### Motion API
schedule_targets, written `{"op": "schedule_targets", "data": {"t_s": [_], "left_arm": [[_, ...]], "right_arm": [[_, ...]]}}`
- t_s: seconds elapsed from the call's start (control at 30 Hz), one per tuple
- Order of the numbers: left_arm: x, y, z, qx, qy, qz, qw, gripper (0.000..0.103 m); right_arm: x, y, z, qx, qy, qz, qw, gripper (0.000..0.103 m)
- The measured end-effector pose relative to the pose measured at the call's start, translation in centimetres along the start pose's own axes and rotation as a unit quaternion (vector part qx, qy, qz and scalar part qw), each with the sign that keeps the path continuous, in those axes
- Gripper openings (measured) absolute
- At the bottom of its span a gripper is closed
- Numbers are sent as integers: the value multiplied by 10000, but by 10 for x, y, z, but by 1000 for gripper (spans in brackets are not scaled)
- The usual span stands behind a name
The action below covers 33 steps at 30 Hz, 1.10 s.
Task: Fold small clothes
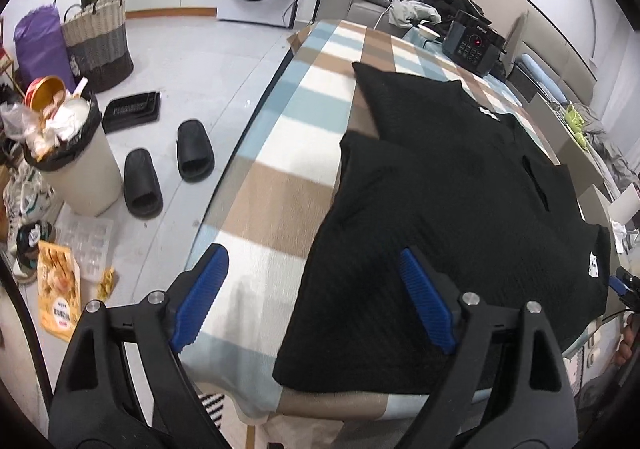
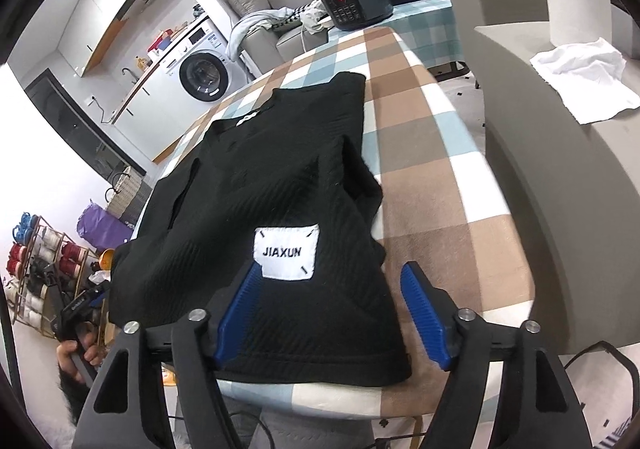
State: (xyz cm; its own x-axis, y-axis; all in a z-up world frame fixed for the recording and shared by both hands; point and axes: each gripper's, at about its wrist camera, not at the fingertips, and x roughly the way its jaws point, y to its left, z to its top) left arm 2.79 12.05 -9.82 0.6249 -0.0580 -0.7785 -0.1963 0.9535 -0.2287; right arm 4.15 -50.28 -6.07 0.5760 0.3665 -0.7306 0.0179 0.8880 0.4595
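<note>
Only the left wrist view shows the black slippers [image 1: 168, 165] on the floor; only the right shows the white JIAXUN label [image 2: 286, 253]. The black ribbed knit garment [image 1: 460, 185] lies flat on the checked tabletop [image 1: 280, 177]. The left gripper [image 1: 308, 289] and right gripper [image 2: 332, 309] both have jaws released, hovering over its near hem.

Bare checked cloth on the table [image 2: 432, 177] leaves open passage right of the black shirt [image 2: 280, 185] and along its left edge. A black cooker [image 2: 354, 1] blocks the far end; a grey sofa [image 2: 560, 189] crowds the right side.
</note>
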Motion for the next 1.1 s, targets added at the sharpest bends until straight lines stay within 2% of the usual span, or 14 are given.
{"op": "schedule_targets", "data": {"t_s": [0.3, 0.4, 0.63, 0.8, 1.0, 1.07, 1.1], "left_arm": [[5, -25, -10, 564, 188, -35, 9982, 86], [6, -28, -10, 533, 263, -265, 9979, 82], [10, -24, -5, 180, 265, -576, 9978, 59], [8, -8, -4, -134, 261, -634, 9976, 57], [9, -5, -6, -127, 271, -502, 9983, 57], [9, -7, -6, -95, 257, -518, 9983, 45], [9, -8, -7, -87, 250, -532, 9982, 35]], "right_arm": [[1, 0, -5, 11, 97, 63, 9999, 74], [1, -2, -7, 51, 127, 49, 9999, 74], [5, -4, -11, 103, 173, 52, 9998, 74], [5, -6, -15, 133, 207, 9, 9997, 74], [14, -9, -16, 181, 200, -52, 9996, 73], [15, -6, -16, 97, 225, -95, 9997, 63], [14, -4, -17, 16, 235, -157, 9996, 55]]}}
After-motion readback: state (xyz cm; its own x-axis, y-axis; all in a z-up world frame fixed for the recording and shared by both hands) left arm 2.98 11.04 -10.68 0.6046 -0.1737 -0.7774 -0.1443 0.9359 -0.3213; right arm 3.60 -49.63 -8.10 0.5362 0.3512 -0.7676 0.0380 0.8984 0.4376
